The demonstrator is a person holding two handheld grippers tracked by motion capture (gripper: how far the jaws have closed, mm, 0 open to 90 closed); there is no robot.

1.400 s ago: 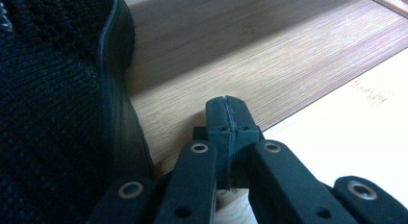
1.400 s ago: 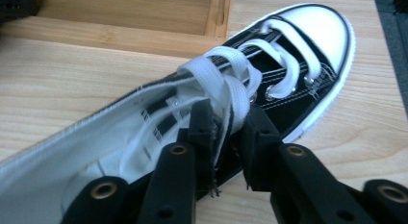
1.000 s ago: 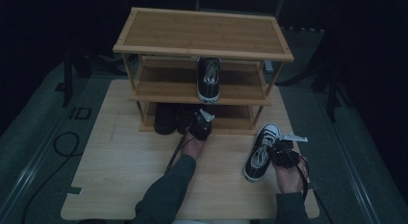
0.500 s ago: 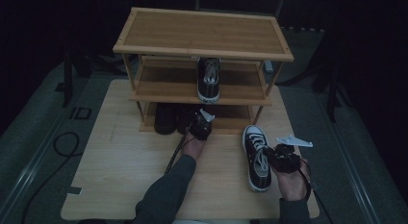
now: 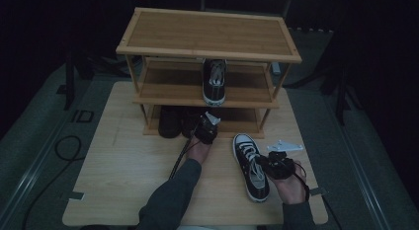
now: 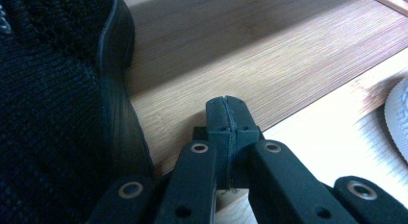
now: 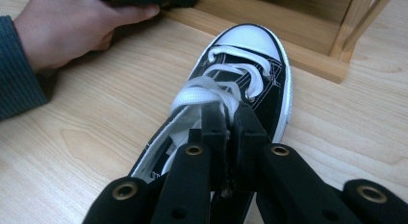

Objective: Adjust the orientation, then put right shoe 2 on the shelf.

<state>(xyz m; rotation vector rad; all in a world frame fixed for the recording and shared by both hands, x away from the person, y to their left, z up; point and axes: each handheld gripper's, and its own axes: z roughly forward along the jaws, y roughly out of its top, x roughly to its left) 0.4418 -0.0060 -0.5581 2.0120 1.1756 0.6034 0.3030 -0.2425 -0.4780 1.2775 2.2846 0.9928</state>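
A black canvas sneaker (image 5: 251, 167) with a white rubber toe cap and flat white laces lies on the pale wood-grain table (image 5: 123, 180), toe pointing at the foot of the bamboo shoe rack (image 5: 207, 37). The right gripper (image 5: 274, 163) has its jaws pinched on the sneaker's side wall by the top eyelets; in the right gripper view (image 7: 230, 123) the black jaws are nearly together with the canvas edge between them, and they cover the heel of the shoe. The sole's white band and contrast stitching are crisp there.

The left gripper (image 5: 207, 127) sits at the front edge of the rack's lowest shelf. In the left gripper view (image 6: 227, 116) its matte black jaws meet tip to tip with nothing between them, resting over the striped bamboo board. Just to their left a dark shoe (image 6: 57, 89) of coarse knit with a smooth black sole rim bulges in, cut off by the frame edge.

From above, that bottom shelf is in deep shadow; the dark shoes (image 5: 173, 121) there are rounded lumps, hard to tell apart. On the middle shelf a matching sneaker (image 5: 214, 82) stands toe outward, its heel hidden under the top board. The room around the table is too dim to read.
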